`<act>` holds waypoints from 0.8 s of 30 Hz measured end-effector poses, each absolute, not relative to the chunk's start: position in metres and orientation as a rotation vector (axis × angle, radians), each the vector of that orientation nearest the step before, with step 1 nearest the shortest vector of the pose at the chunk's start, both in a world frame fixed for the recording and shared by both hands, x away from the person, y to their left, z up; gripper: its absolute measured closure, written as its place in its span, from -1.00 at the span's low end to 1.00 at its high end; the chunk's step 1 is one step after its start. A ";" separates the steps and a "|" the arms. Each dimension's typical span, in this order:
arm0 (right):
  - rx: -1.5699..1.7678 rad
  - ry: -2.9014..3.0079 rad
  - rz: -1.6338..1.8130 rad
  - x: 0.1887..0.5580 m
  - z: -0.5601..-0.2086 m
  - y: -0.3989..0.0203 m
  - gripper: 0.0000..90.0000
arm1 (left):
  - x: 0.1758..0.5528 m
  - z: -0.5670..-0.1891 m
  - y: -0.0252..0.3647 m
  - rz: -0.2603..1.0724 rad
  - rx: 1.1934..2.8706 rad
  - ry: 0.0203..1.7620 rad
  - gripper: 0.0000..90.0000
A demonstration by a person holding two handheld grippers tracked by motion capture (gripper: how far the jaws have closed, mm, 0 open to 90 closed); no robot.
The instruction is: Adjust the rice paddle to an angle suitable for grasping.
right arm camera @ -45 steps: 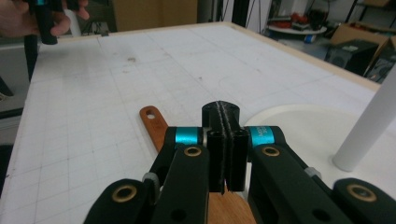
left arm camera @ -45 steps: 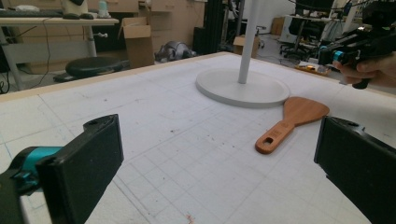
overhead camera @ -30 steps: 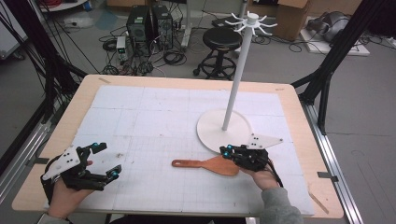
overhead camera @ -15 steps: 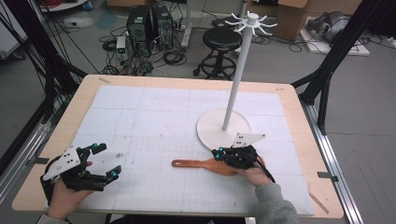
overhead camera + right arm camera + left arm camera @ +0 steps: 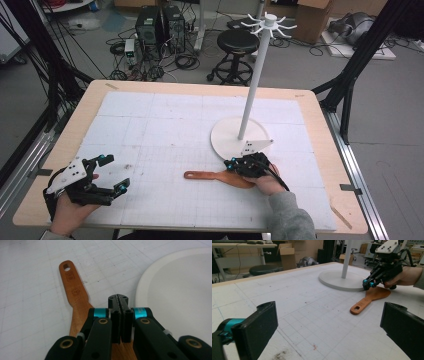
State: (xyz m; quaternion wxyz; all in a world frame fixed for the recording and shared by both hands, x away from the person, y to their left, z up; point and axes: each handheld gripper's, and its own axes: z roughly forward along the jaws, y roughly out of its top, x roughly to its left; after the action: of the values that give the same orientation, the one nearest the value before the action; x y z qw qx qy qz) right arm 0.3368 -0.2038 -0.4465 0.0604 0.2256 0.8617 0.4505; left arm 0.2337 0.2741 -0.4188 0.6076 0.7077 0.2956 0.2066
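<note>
A brown wooden spatula (image 5: 210, 176) lies flat on the white mat near the front, its holed handle pointing left. My right gripper (image 5: 229, 164) hovers low over the spatula's wide blade, jaws shut tight against each other with nothing between them. In the right gripper view the closed jaw tips (image 5: 118, 298) sit just above the blade, with the handle (image 5: 75, 291) running away up and to the left. My left gripper (image 5: 114, 173) rests at the near left corner, open and empty. From the left gripper view the spatula (image 5: 368, 300) and the right gripper (image 5: 368, 284) show far off.
A white hanging stand (image 5: 252, 80) with a round base (image 5: 227, 142) rises just behind the right gripper; its base (image 5: 180, 295) lies close on the right of the jaws. The wooden table edge (image 5: 200, 87) frames the mat. A stool and cables sit on the floor beyond.
The right gripper has slid left and sunk lower, from beside the blade's right end to over the blade. The left gripper has kept still.
</note>
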 end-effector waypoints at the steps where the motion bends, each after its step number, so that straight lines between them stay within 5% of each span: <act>1: 0.685 2.613 1.351 0.338 -0.447 -0.203 0.97 | 0.234 -0.419 0.274 0.478 1.636 0.685 -0.96; 24: 0.654 2.660 1.236 0.335 -0.448 -0.200 0.98 | 0.234 -0.422 0.273 0.468 1.656 0.692 -0.96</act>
State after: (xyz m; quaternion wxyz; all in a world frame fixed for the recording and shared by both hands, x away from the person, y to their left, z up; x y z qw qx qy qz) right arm 0.3349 -0.2000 -0.4485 0.0682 0.2170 0.8831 0.4104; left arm 0.2342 0.2733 -0.4217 0.6000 0.7142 0.2985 0.2020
